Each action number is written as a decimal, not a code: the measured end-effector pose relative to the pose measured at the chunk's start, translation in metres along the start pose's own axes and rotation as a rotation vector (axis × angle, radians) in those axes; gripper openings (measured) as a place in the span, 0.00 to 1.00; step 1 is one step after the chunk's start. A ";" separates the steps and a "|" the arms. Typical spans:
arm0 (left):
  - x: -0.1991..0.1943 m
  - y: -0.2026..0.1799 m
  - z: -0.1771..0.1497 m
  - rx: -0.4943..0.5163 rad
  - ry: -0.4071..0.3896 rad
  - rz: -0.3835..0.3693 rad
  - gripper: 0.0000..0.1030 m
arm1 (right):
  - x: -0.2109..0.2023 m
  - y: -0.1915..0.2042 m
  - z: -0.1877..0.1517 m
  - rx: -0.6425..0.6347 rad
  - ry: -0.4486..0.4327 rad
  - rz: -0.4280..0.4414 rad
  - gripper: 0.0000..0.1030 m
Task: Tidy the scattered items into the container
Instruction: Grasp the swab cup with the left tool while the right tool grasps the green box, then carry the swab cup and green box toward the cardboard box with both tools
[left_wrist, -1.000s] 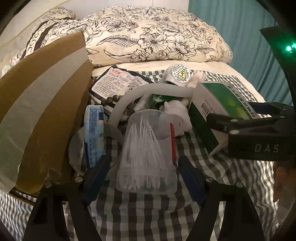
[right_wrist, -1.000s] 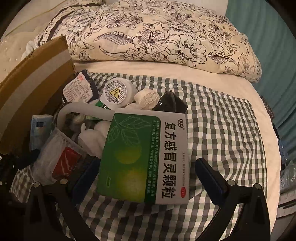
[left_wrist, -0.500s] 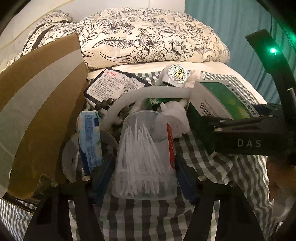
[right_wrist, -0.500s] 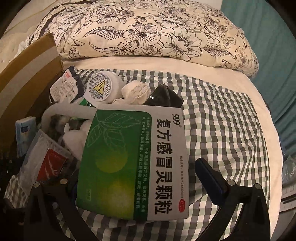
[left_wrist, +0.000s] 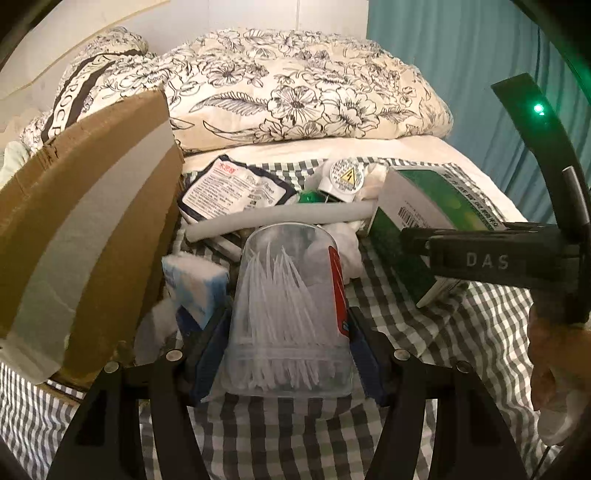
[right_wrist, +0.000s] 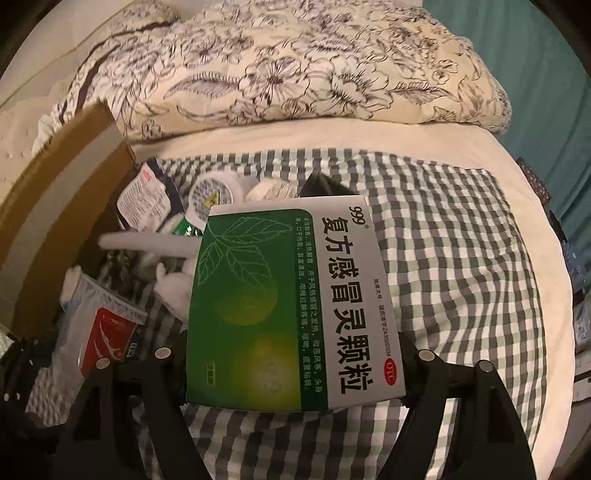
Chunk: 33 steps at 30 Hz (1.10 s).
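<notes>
My left gripper (left_wrist: 286, 345) is shut on a clear plastic jar of floss picks (left_wrist: 288, 314) with a red label, held just above the checked cloth. My right gripper (right_wrist: 291, 363) is shut on a green and white medicine box (right_wrist: 291, 302), which also shows in the left wrist view (left_wrist: 424, 221) with the right gripper clamped on it. The cardboard box (left_wrist: 81, 225) stands open at the left; its flap also shows in the right wrist view (right_wrist: 59, 206). The jar shows at the lower left of the right wrist view (right_wrist: 99, 325).
Scattered on the checked cloth (right_wrist: 443, 258) lie a white foam tube (left_wrist: 280, 218), a blue tissue pack (left_wrist: 194, 284), a printed pouch (left_wrist: 232, 188), a round white plug (left_wrist: 345, 177), white wads and a dark item (right_wrist: 325, 186). A floral pillow (left_wrist: 295, 96) lies behind. Teal curtain at right.
Both grippers closed: the left onto the floss pick jar, the right onto the medicine box. Both items have lifted slightly, and the tissue pack has shifted beside the jar.
</notes>
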<state>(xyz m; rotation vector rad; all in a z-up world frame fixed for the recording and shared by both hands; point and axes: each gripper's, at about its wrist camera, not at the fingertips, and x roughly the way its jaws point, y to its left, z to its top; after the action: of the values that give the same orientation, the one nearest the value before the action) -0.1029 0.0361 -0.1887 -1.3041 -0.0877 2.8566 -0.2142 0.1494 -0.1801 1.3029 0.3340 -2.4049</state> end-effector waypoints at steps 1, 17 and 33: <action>-0.003 0.000 0.001 0.002 -0.005 0.007 0.61 | -0.003 -0.001 0.000 0.006 -0.003 0.004 0.74; -0.060 -0.001 0.002 0.009 -0.091 0.006 0.61 | -0.073 0.003 -0.006 0.044 -0.099 0.041 0.74; -0.117 0.010 0.010 0.002 -0.184 -0.002 0.61 | -0.141 0.003 -0.029 0.084 -0.199 0.026 0.74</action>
<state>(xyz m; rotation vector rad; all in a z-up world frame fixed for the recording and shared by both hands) -0.0337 0.0226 -0.0938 -1.0375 -0.0867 2.9665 -0.1213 0.1882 -0.0768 1.0821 0.1603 -2.5238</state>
